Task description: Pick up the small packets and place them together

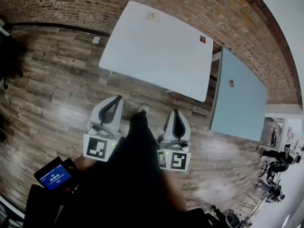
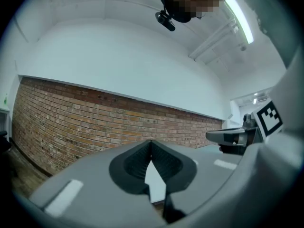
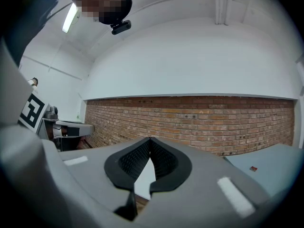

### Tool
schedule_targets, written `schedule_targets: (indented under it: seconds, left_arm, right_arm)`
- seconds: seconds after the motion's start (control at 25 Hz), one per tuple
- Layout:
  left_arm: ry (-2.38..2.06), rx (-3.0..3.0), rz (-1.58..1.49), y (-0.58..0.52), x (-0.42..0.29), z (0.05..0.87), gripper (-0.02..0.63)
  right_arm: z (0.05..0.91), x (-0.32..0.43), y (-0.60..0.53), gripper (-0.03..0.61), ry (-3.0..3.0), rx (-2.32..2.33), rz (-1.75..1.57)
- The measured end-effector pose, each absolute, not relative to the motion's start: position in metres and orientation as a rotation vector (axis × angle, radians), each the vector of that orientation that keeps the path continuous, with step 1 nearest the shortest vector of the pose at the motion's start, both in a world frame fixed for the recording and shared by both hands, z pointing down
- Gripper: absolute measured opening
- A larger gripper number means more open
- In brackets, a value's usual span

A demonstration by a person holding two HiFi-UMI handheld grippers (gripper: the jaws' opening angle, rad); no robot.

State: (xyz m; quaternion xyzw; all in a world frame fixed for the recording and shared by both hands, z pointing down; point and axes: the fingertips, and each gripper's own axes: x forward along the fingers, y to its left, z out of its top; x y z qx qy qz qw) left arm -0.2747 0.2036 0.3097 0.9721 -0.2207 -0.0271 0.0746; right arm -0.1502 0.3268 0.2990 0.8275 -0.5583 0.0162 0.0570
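Three small packets show in the head view. A pale packet [image 1: 153, 16] lies at the far edge of the white table [image 1: 156, 56], and a red packet [image 1: 203, 39] lies near its right corner. Another red packet [image 1: 231, 83] lies on the blue-grey table [image 1: 242, 108]; it also shows in the right gripper view [image 3: 254, 168]. My left gripper [image 1: 116, 99] and right gripper [image 1: 175, 112] hang over the wooden floor, short of the white table. Both point level toward the brick wall. Each is shut with nothing between its tips [image 2: 151, 141] [image 3: 150, 139].
The brick wall [image 1: 95, 4] runs behind both tables. A handheld device with a blue screen [image 1: 54, 177] sits at the lower left. The person's dark leg and shoe [image 1: 141, 109] stand between the grippers. Other people [image 1: 280, 158] are at the far right.
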Motion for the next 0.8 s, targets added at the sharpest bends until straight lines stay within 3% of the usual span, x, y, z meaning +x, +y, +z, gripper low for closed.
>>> schedule_targets:
  seconds: [0.36,0.8]
  left_arm:
    - [-0.71,2.931,-0.066,0.183,-0.243,0.306,0.0]
    - [-0.748,2.945,0.03,0.156,-0.157,0.312,0.0]
  right_arm:
    - [0.294,-0.112,0.306,0.003,-1.717,2.53,0.034]
    - [0.293,-0.018,0.282,0.003,-1.739,2.569,0.047]
